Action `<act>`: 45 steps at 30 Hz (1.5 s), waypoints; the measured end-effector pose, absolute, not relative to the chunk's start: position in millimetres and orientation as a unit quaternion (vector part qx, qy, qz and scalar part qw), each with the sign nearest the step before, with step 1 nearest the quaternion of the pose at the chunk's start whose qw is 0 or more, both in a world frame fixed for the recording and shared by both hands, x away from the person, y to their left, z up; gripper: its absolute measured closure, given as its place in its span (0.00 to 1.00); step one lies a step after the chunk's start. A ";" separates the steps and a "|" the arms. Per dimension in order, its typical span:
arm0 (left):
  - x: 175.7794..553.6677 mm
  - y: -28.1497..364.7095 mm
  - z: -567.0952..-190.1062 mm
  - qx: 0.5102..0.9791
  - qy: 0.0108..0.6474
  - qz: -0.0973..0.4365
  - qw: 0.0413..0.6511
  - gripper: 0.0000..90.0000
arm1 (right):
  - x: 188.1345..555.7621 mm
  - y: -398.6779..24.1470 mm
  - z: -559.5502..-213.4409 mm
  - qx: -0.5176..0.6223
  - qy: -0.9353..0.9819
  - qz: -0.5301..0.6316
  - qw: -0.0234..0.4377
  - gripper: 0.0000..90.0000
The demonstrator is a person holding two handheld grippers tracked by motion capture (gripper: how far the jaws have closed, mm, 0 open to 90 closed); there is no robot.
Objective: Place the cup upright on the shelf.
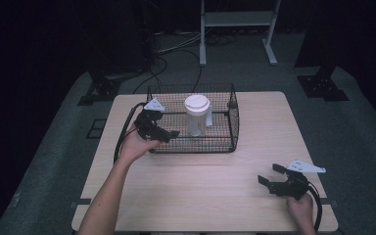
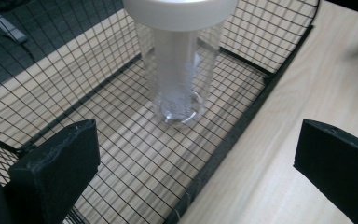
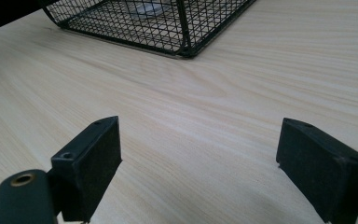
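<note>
Left gripper (image 1: 168, 133) fingers (image 2: 56, 163) spread wide, empty, straddling black wire mesh basket (image 1: 232, 122) front rim; clear plastic tumbler with white lid (image 1: 197, 115) upright inside. Right gripper (image 1: 269, 175) fingers (image 3: 91, 156) released, empty, above bare light wooden bench (image 1: 215, 196).

A pale wooden surface (image 1: 254, 147) stands on grey floor (image 1: 352, 132). Beyond its far edge, black cables (image 1: 176, 54) trail across the floor toward a white metal frame (image 1: 237, 29) (its upper part is cut off), with dark stand bases (image 1: 323, 85) to either side.
</note>
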State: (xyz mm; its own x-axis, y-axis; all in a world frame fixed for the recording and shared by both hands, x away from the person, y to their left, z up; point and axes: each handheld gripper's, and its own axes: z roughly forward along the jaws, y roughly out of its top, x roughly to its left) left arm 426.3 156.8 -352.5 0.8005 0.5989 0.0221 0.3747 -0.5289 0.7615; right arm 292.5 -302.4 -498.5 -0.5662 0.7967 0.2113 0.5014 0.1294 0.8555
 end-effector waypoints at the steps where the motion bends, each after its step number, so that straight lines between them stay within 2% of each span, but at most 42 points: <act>1: 424.7 157.6 -351.6 0.863 0.282 0.143 0.394 0.00 | 292.4 -302.3 -498.5 0.440 0.737 0.490 0.151 0.14; 28: 378.9 165.4 -359.0 0.863 0.258 0.139 0.412 0.00 | 292.3 -302.8 -498.7 0.447 0.733 0.489 0.153 0.14; 45: 356.5 171.2 -386.5 0.861 0.256 0.120 0.422 0.00 | 292.3 -301.8 -498.8 0.446 0.736 0.484 0.158 0.14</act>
